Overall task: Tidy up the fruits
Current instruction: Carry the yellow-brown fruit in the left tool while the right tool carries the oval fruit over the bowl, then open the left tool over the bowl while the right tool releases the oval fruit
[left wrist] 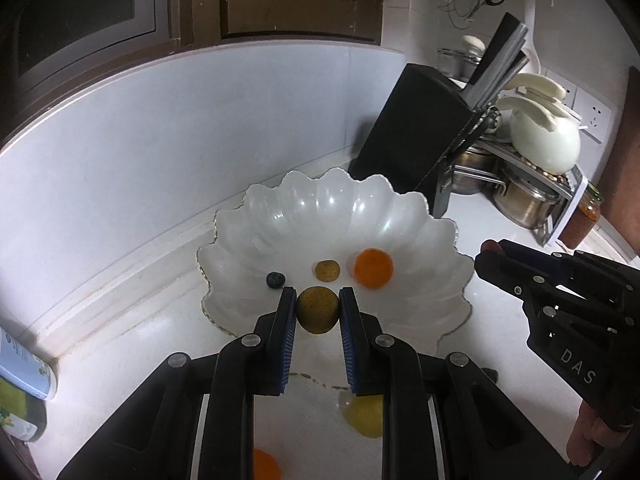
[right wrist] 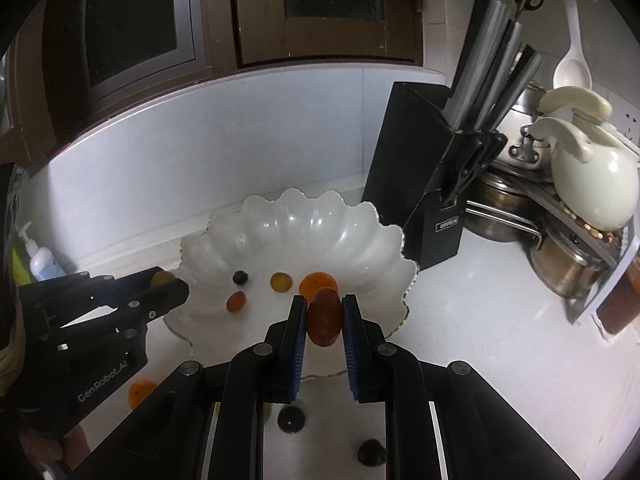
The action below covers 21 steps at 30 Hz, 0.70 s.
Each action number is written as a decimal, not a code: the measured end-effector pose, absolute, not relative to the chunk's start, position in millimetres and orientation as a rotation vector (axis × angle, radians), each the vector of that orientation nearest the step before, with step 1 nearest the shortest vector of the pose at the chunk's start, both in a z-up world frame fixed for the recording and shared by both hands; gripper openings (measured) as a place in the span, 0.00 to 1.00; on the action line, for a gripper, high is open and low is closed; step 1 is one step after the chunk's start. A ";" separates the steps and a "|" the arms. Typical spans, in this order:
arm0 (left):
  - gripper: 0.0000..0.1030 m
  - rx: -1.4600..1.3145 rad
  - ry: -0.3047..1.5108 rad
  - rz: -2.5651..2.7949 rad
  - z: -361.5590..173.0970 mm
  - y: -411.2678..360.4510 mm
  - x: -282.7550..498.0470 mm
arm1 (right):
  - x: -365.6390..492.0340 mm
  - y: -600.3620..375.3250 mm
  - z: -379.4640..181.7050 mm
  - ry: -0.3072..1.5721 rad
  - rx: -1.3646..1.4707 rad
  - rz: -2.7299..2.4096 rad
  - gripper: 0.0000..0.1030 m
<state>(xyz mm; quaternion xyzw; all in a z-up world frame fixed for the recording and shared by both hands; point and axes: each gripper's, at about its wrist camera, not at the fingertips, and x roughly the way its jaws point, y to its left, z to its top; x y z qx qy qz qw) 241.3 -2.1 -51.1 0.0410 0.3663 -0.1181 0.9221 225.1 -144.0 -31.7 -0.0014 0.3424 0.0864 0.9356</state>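
Note:
A white scalloped bowl (left wrist: 280, 216) (right wrist: 304, 224) sits on the counter. Inside lie an orange fruit (left wrist: 374, 268) (right wrist: 316, 280), a small yellow-brown fruit (left wrist: 327, 270) (right wrist: 280, 281) and a blueberry (left wrist: 275, 280) (right wrist: 240, 277). A small reddish fruit (right wrist: 236, 301) shows only in the right wrist view. My left gripper (left wrist: 318, 310) (right wrist: 168, 284) is shut on a yellow-green fruit (left wrist: 318, 310) over the bowl's near rim. My right gripper (right wrist: 325, 316) (left wrist: 490, 258) is shut on a reddish-orange oval fruit (right wrist: 326, 316) above the bowl's right front.
A black knife block (left wrist: 404, 128) (right wrist: 424, 172) stands behind the bowl on the right, with pots (right wrist: 568, 264) and a cream kettle (right wrist: 592, 176) further right. Loose fruits lie on the counter near me: a yellow one (left wrist: 366, 416), an orange one (right wrist: 140, 391), dark ones (right wrist: 291, 418).

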 end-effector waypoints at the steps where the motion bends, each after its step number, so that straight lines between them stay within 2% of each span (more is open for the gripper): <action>1: 0.21 0.083 0.755 -0.241 -52.3 -1.6 243.4 | 227.6 -143.4 -33.1 0.704 -0.003 0.179 0.18; 15: 0.23 0.095 0.790 -0.224 -68.3 -0.4 260.7 | 248.0 -137.7 -53.6 0.769 0.004 0.210 0.19; 16: 0.26 0.094 0.796 -0.224 -69.1 -0.3 261.7 | 248.5 -137.4 -54.2 0.770 0.006 0.212 0.19; 18: 0.41 0.093 0.794 -0.214 -69.7 0.8 262.4 | 249.8 -137.0 -55.2 0.775 0.007 0.213 0.19; 20: 0.46 0.092 0.787 -0.206 -69.2 1.8 262.3 | 251.4 -136.4 -56.3 0.783 0.006 0.213 0.20; 21: 0.49 0.092 0.787 -0.202 -69.2 2.1 262.4 | 251.7 -136.3 -56.5 0.784 0.003 0.212 0.24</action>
